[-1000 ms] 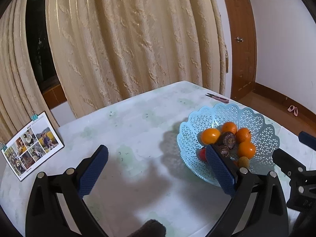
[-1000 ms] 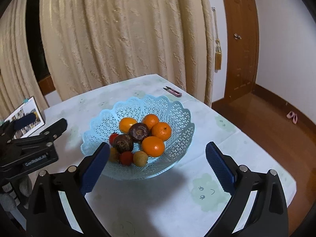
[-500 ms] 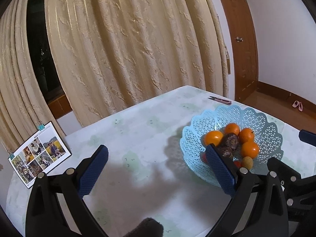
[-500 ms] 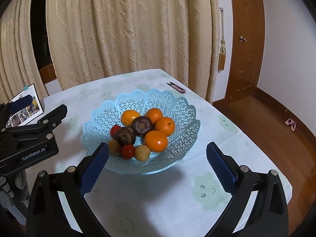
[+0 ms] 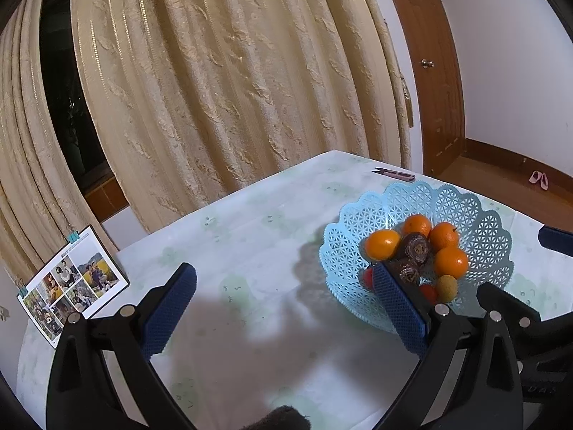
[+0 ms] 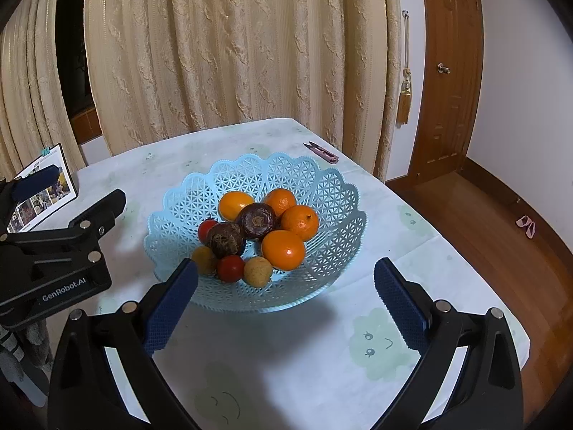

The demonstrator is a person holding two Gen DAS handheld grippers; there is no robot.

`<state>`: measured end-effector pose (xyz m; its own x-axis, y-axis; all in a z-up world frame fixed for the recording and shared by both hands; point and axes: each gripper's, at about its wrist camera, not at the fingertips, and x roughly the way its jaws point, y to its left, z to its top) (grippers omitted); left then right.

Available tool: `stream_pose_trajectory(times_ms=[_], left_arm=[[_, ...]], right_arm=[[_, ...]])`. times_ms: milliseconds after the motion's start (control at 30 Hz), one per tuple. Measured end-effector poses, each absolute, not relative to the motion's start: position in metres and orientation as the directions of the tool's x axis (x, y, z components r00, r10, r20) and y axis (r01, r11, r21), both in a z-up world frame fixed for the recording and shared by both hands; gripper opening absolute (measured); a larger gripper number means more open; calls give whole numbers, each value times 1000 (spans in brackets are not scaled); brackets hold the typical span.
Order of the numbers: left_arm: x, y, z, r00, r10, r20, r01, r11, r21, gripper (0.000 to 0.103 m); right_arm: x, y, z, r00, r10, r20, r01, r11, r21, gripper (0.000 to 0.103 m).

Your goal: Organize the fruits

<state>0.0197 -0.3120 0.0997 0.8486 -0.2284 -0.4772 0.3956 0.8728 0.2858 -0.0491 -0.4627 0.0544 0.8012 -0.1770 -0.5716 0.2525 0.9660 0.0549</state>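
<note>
Both views have drawn back and up from the basket (image 6: 258,193). Right gripper (image 6: 284,297) and left gripper (image 5: 284,308) gape wide, empty. Fruit (image 6: 283,249) lies heaped ahead of the right gripper; round, firm, apt to roll, best pinched across the middle.

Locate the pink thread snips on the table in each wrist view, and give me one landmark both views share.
Left wrist view: the small pink thread snips lie at the table's far edge, upper right, beyond the light blue lattice plastic basket.
Right wrist view: the snips lie right of centre, behind the basket, near the table's far right corner.
Shared landmark: the basket of fruit.
</note>
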Motion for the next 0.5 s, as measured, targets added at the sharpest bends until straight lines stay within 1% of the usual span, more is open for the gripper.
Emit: stream_pose_trajectory(times_ms=[300,500], left_arm=[[15,-316,98,855,-234,-463,405,859,313,98],[17,-316,97,853,-221,-472,396,864,311,98]], right_arm=[[-50,-465,55,800,-179,-572,259,964,61,100],[-50,-465,55,800,-179,-572,259,964,60,100]])
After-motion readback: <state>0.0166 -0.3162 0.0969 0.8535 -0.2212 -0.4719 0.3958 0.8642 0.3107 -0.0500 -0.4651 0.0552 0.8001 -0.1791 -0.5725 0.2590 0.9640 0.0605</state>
